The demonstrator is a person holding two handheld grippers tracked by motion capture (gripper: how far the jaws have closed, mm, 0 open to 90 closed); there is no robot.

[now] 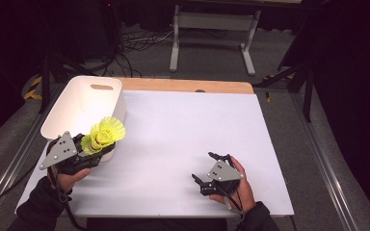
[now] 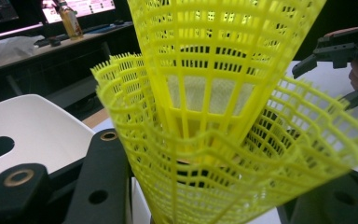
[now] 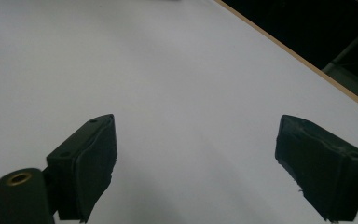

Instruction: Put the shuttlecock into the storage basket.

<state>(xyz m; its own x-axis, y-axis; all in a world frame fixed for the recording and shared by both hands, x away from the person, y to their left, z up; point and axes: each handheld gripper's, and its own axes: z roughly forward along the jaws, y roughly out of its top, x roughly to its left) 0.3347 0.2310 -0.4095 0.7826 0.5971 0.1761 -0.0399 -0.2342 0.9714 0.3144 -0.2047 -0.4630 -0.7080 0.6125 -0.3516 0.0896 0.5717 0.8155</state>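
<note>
Covering most of the high view, the white table top (image 1: 183, 144) carries everything else, with a strip of bare wood along its far edge at twelve o'clock. Next in size is the white bin (image 1: 84, 108), standing at about ten o'clock on the table with its open mouth up and a slot handle in its far wall; it looks placed there as the drop point, within easy reach of the left hand.

At about nine o'clock, just at the bin's near corner, the left gripper (image 1: 94, 147) is clamped on a nested pair of yellow shuttlecocks (image 1: 105, 134), one skirt stacked inside the other. From the left gripper view the mesh skirts (image 2: 223, 116) flare upward between the black jaws, so the grasp seems to sit low, near the cork ends, though the contact itself is hidden by the plastic. Holding them by the narrow base would keep the fragile skirts from being crushed. The shuttlecocks lean toward the bin rim, which suggests they are about to go over it and in.

At about five o'clock, the right gripper (image 1: 207, 168) lies low over bare table, well apart from the bin. Its own view shows its pads (image 3: 93, 158) spread wide with nothing between them, released and apparently parked out of the way.
</note>
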